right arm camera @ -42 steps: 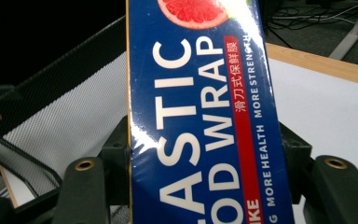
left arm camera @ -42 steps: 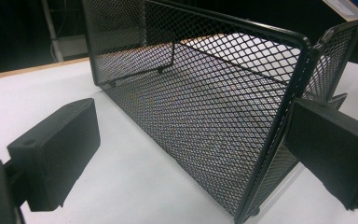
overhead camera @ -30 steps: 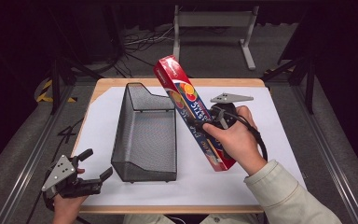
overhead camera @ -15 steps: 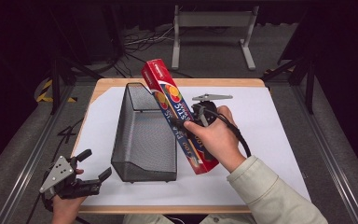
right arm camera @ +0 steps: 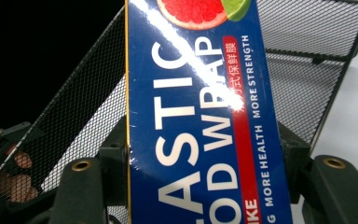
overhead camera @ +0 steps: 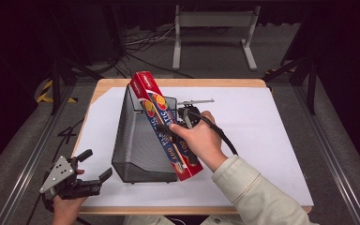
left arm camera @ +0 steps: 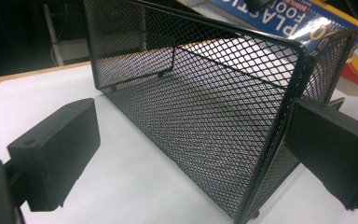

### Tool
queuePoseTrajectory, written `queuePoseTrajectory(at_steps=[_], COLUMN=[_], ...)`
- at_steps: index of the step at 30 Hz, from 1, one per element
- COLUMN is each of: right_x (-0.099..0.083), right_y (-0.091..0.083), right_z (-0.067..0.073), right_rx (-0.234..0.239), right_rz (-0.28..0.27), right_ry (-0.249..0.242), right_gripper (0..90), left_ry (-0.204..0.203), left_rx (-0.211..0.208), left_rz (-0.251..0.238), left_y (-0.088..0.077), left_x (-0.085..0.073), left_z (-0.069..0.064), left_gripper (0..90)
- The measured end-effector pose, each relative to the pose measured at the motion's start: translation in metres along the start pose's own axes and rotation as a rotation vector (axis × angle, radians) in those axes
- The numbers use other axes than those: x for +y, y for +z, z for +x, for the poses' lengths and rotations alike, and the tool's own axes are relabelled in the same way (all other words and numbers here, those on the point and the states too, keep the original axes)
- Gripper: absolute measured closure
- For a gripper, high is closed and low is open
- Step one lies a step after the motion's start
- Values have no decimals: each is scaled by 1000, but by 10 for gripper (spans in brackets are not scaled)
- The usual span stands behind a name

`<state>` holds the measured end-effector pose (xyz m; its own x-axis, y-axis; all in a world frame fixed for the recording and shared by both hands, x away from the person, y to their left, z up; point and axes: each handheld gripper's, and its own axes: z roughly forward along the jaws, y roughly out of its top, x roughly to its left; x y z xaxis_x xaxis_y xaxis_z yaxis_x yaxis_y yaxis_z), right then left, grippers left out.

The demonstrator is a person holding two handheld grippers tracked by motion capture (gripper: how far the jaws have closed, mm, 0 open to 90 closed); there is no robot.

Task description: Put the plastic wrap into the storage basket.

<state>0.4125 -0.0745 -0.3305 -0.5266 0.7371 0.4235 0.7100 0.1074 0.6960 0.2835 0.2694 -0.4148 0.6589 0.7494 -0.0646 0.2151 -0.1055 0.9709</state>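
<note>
Resting at the table's near left corner, the left gripper (overhead camera: 90,174) has its jaws wide, holding nothing, just beside the black mesh basket (overhead camera: 136,145). The right gripper (overhead camera: 180,133) clamps a long plastic food wrap box (overhead camera: 166,126), tilted along the basket's right wall, far end raised over the rim. White paper (overhead camera: 262,136) covers the table (overhead camera: 225,83).

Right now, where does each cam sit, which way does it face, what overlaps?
High view: above the person's side, facing forward and down at the table; both forearms, left gripper.
Left gripper view: on that gripper, facing the mesh basket between open jaws.
Right gripper view: on the right gripper, jaws clamping the plastic wrap box.
All three share basket and box.
</note>
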Motion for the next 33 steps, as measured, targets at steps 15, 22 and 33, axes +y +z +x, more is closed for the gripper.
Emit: queuePoseTrajectory(at_steps=[15, 22, 33], right_x=[1, 2, 7], right_y=[27, 33, 47], right_z=[2, 5, 0], right_rx=[-51, -94, -125], right_rz=[124, 170, 272], right_ry=[20, 23, 45], right_gripper=[394, 391, 391], left_ry=[1, 2, 6], left_rx=[4, 2, 1], left_rz=[-1, 0, -2], left_y=[0, 0, 0], left_x=[0, 0, 0], left_z=[-1, -1, -1], left_gripper=[42, 42, 42])
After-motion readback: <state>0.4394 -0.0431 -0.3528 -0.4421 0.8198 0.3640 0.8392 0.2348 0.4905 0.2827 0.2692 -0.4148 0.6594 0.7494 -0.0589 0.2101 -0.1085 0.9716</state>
